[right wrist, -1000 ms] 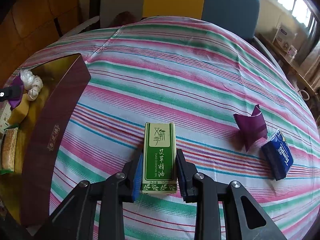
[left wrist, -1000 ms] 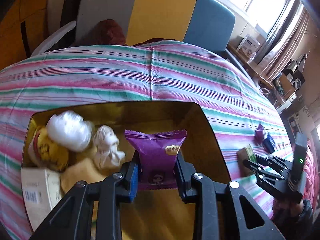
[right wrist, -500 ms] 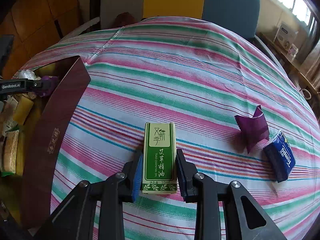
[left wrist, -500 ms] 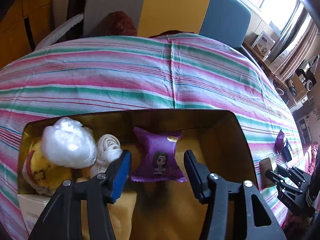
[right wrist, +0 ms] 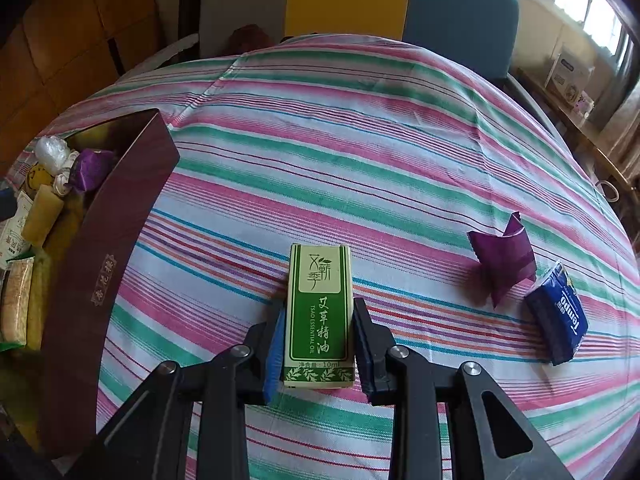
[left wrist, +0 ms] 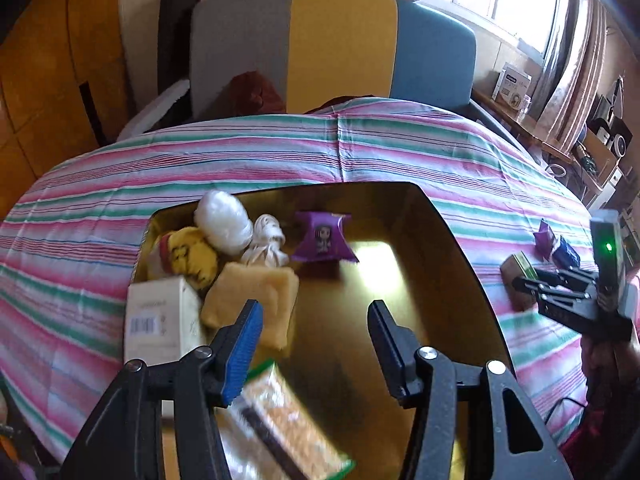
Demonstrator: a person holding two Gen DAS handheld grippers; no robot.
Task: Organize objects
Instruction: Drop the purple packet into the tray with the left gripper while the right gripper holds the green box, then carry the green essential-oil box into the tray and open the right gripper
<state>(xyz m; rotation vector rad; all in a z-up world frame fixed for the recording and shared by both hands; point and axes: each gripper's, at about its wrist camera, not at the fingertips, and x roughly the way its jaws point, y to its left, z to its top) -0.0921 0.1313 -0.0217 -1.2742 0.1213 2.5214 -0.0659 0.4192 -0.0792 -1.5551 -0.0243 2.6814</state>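
Gripping the green box point(right wrist: 320, 312), right hand-held gripper point(right wrist: 318, 346) rests on tablecloth point(right wrist: 360, 152).

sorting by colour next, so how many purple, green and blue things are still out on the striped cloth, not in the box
purple: 1, purple snack packet
green: 1, green essential oil box, clamped in the right gripper
blue: 1, blue Tempo tissue pack
total: 3

The box's point(left wrist: 460, 248) right half is bare gold floor; items crowd its left, the purple packet point(left wrist: 324, 240) by the far wall.
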